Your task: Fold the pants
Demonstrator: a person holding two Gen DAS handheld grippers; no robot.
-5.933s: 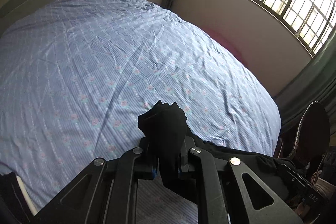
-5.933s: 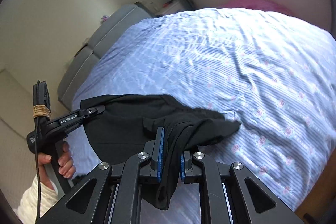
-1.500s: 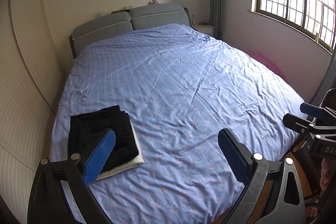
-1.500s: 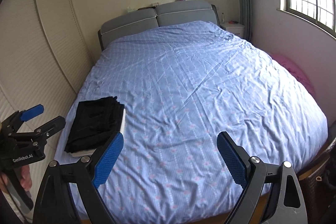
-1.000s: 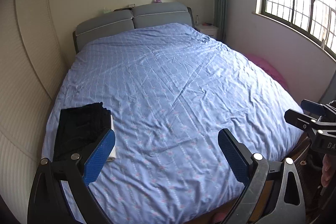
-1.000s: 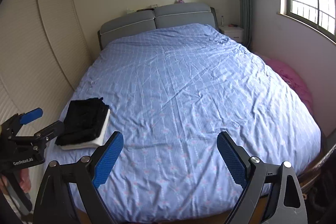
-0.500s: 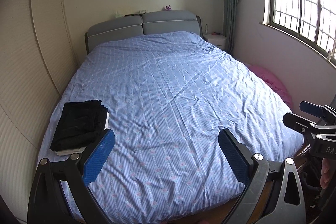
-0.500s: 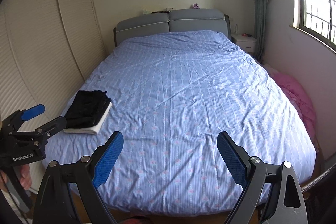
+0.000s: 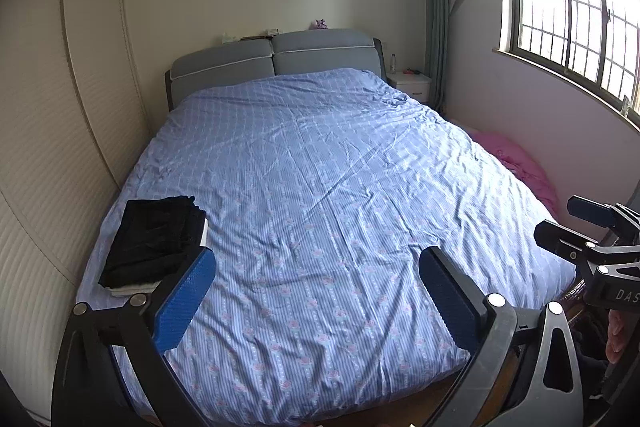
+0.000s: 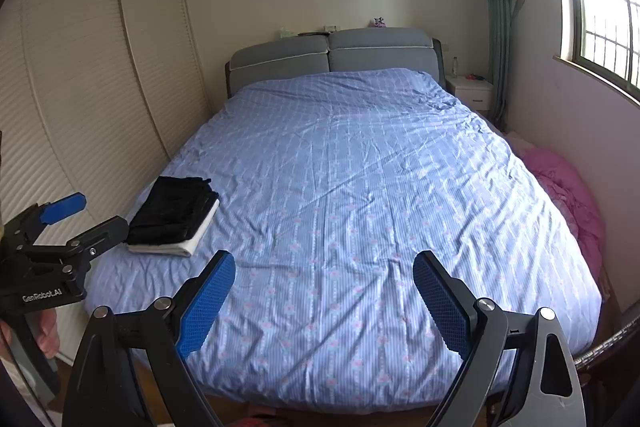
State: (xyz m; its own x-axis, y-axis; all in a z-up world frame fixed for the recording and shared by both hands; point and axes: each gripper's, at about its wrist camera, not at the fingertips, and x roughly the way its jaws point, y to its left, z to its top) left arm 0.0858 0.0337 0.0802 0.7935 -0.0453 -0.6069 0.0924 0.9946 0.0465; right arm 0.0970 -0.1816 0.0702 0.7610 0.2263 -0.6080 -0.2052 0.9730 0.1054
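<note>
The black pants [image 9: 154, 237] lie folded in a flat stack on top of a folded white garment [image 10: 188, 243], near the front left corner of the blue bed [image 9: 328, 187]. They also show in the right wrist view [image 10: 172, 213]. My left gripper [image 9: 316, 267] is open and empty, held back from the foot of the bed. My right gripper [image 10: 324, 271] is open and empty too, also off the foot of the bed. The left gripper shows at the left edge of the right wrist view [image 10: 76, 223]. The right gripper shows at the right edge of the left wrist view [image 9: 580, 223].
A grey headboard [image 9: 276, 61] stands at the far end. A white slatted wardrobe [image 10: 80, 87] runs along the left wall. A white nightstand [image 10: 470, 89] and a pink bundle [image 10: 568, 187] lie on the right, under the barred window [image 9: 580, 11].
Both grippers have let go of the pants and opened. They have pulled back from the bed, so the whole bed and the folded stack now show farther away.
</note>
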